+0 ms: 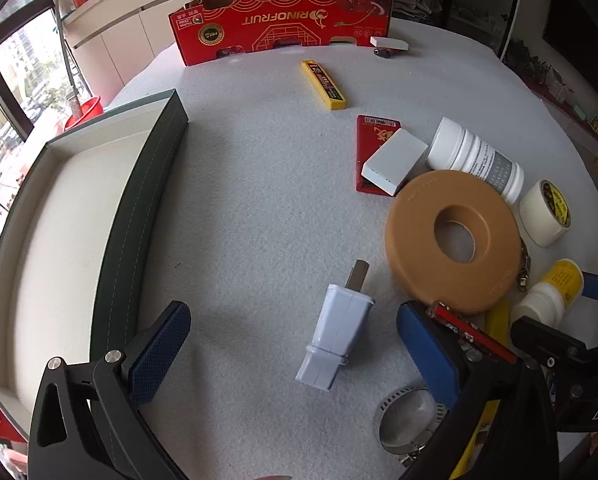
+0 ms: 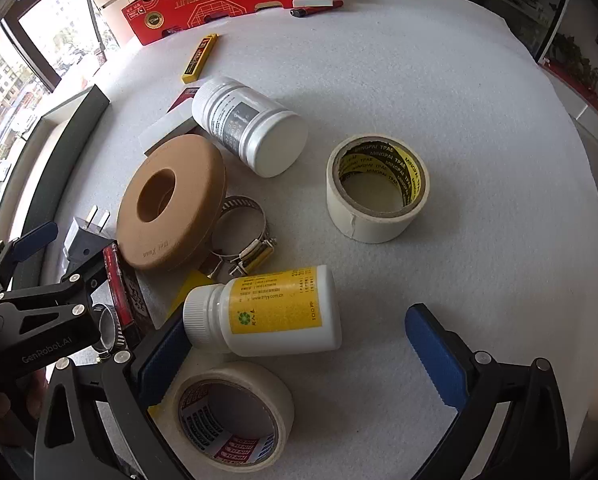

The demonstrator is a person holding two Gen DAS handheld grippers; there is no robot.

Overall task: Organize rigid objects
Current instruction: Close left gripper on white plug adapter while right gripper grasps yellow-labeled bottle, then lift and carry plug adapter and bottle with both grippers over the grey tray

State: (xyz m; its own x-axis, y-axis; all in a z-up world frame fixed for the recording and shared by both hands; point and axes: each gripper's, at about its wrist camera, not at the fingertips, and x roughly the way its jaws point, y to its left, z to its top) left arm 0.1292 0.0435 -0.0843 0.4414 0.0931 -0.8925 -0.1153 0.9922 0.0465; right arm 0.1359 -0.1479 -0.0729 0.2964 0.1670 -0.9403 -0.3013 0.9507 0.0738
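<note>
While both grippers stand with jaws spread and empty, the left gripper [image 1: 295,340] frames the white plug adapter [image 1: 337,330] lying flat on the table [image 1: 259,184], its long axis running near to far, prongs pointing away. Beyond sits the tan ring [image 1: 451,240], perhaps leaning on hose clamps. The right gripper [image 2: 299,356] straddles the yellow-labelled bottle [image 2: 267,312], lying sideways, cap leftward.

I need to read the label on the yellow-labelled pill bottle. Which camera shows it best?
The right wrist view: the yellow-labelled bottle lies on its side between the open right gripper fingers, label facing up. The left wrist view shows only its cap end at the edge, partly hidden.
</note>
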